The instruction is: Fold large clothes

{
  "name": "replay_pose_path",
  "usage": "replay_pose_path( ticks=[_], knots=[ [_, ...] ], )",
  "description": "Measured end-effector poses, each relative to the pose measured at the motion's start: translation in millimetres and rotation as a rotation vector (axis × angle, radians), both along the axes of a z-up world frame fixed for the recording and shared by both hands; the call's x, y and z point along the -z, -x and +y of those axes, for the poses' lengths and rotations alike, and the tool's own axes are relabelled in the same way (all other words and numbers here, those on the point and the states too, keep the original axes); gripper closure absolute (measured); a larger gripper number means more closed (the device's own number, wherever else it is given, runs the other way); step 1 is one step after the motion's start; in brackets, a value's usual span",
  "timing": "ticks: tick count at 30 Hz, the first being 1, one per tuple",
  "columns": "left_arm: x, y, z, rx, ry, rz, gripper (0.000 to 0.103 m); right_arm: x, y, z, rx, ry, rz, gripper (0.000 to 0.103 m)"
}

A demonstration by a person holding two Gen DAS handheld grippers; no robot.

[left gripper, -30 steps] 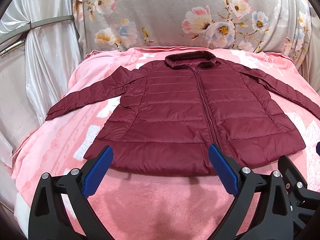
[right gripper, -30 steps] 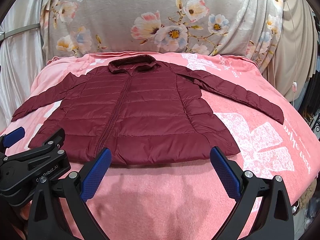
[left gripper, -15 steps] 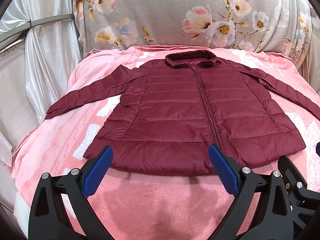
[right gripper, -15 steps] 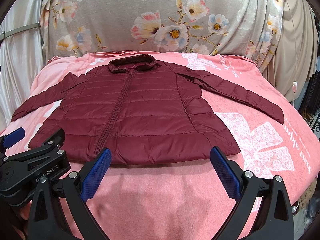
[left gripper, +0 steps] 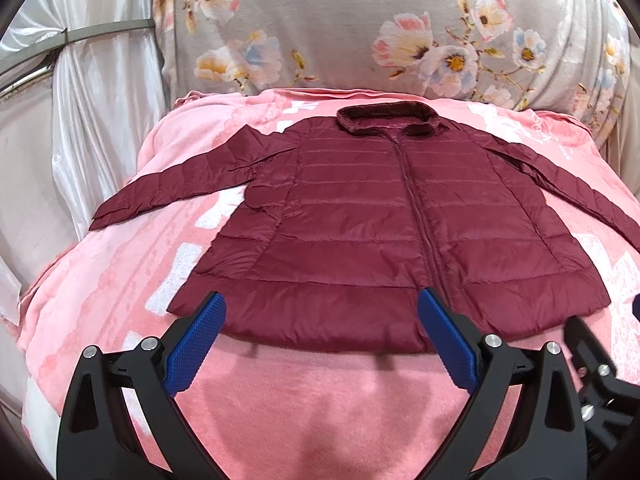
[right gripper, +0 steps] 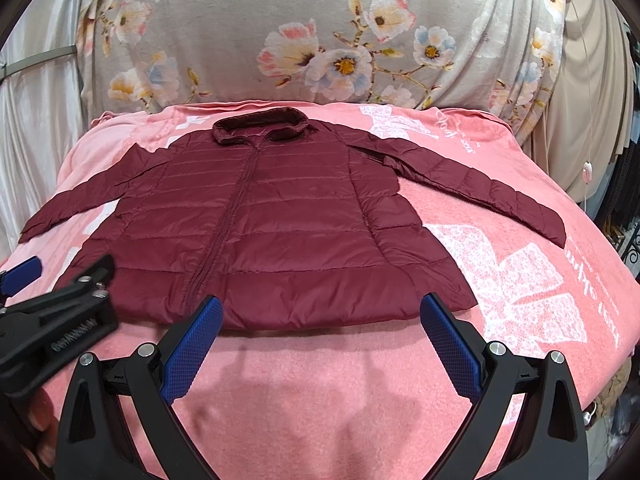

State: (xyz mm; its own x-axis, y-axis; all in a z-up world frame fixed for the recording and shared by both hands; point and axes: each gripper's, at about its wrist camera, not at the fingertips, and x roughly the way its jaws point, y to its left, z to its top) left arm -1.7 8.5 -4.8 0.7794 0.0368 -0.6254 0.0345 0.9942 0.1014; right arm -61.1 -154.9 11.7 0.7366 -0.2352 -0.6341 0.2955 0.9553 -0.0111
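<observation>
Across the pink blanket [left gripper: 280, 412] lies a maroon quilted jacket [left gripper: 360, 240], spread flat and front up, zipped along the middle. Its long axis runs from the hem, nearest the cameras, to the collar, which points away toward the floral cloth [right gripper: 320, 40] hanging behind. Both sleeves stretch outward and slightly hemward on either side.

Just short of the hem, the left gripper [left gripper: 322, 338] hovers with its blue pads spread wide and holding nothing. The right gripper [right gripper: 322, 338] is likewise wide apart and empty, near the hem's right half.

From the left wrist view, the jacket's right sleeve is cut off by the frame edge; the right wrist view shows it whole. White print on the blanket is too distorted to read. Silvery curtain [left gripper: 80, 100] hangs at the left.
</observation>
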Motion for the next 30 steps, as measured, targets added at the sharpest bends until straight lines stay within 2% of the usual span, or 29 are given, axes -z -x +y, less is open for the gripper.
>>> replay_pose_path(
  ticks=[7, 13, 17, 22, 24, 27, 30],
  knots=[
    [2.6, -15.1, 10.3, -0.033, 0.002, 0.015, 0.009, 5.9, -11.8, -23.2, 0.036, -0.018, 0.017, 0.005],
    [9.0, -32.5, 13.5, -0.045, -0.009, 0.037, 0.009, 12.6, -26.2, -65.4, 0.099, -0.026, 0.032, 0.005],
    [9.1, -44.0, 18.3, -0.044, 0.014, 0.031, 0.009, 13.0, -37.3, -126.7, 0.166, -0.116, 0.011, 0.005],
    [11.1, -64.8, 32.3, -0.058, 0.061, 0.037, 0.009, 25.6, -47.1, -240.3, 0.340, -0.290, -0.026, 0.006],
    [13.2, -75.0, 40.8, -0.087, 0.073, 0.043, 0.009, 37.8, -48.2, -295.2, 0.429, -0.398, -0.047, 0.009],
    [16.8, -86.3, 52.3, -0.118, 0.091, 0.055, 0.009, 55.3, -47.3, -350.7, 0.537, -0.507, -0.067, 0.015],
    [21.1, -97.7, 63.9, -0.150, 0.103, 0.076, 0.009, 72.7, -50.2, -385.1, 0.610, -0.556, -0.057, 0.022]
  ],
)
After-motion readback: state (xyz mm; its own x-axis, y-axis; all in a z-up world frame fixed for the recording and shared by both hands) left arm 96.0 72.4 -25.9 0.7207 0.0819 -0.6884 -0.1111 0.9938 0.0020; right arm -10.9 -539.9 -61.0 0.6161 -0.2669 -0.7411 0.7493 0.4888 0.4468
